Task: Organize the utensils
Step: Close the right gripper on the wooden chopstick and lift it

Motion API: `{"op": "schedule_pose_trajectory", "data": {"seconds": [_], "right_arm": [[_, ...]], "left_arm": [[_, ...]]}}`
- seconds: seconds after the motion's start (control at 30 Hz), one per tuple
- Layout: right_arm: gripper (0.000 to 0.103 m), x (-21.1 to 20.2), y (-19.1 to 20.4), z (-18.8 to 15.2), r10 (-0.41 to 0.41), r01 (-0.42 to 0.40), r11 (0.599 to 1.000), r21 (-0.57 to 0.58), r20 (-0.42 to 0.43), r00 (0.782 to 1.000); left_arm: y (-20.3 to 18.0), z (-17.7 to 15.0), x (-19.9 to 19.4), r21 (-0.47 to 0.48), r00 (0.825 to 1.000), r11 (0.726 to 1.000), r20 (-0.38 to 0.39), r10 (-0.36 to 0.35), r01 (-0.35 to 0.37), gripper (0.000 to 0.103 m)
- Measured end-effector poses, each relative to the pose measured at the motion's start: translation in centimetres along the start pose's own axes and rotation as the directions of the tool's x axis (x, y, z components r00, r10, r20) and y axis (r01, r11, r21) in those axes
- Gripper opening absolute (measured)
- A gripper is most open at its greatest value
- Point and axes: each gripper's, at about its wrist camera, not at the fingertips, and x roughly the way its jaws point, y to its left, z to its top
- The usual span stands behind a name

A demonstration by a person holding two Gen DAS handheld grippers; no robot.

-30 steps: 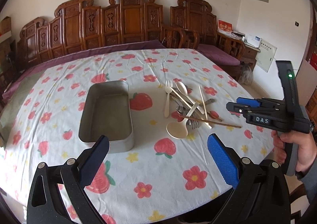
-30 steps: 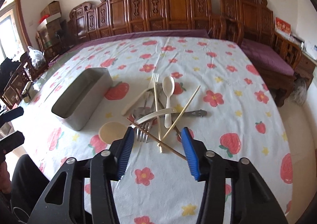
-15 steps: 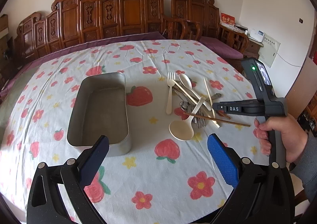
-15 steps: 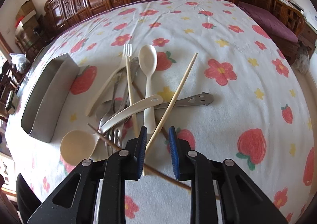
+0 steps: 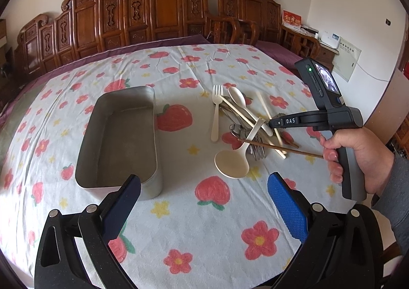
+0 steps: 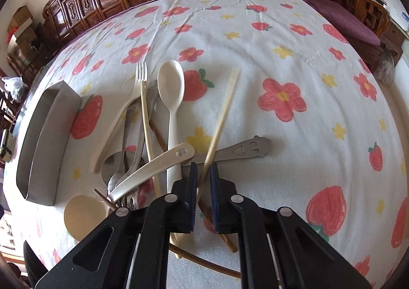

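Observation:
A heap of utensils lies right of an empty metal tray (image 5: 153, 135) on the flowered cloth: a cream fork (image 5: 216, 112), a cream spoon (image 6: 171, 84), a cream ladle spoon (image 5: 231, 163), metal cutlery with a smiley-faced handle (image 6: 242, 148), and a dark chopstick (image 5: 281, 148). My right gripper (image 6: 203, 174) points down into the heap, shut on a pale bamboo chopstick (image 6: 222, 115) near its lower end. From the left wrist view its tip (image 5: 271, 123) sits over the pile. My left gripper (image 5: 204, 194) hangs open and empty above the cloth, in front of the tray.
The tablecloth (image 5: 204, 225) covers a round table whose edge drops off at the right. Carved wooden chairs (image 5: 163, 13) line the far side. A person's hand (image 5: 358, 156) holds the right gripper's handle. A purple cushioned bench (image 6: 342, 18) stands at the right.
The right gripper came down onto the utensil heap and its jaws closed around the pale chopstick. The left gripper sank a little toward the table, still open.

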Motion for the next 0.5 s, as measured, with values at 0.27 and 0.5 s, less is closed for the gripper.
{"op": "schedule_pose_trajectory", "data": {"seconds": [0.27,0.5], "right_arm": [[0.006,-2.7,0.0,-0.1,-0.005,0.009,0.999,-0.051,0.072,0.997],[0.006,-7.2,-0.7,-1.8,0.015,-0.002,0.996,-0.094,0.135,0.991]], "left_arm": [[-1.0,-0.1,2.1,0.026,0.999,1.0,-0.04,-0.008,0.009,0.096],[-2.7,1.1,3.5,0.07,0.998,0.997,-0.049,-0.031,0.035,0.087]]}}
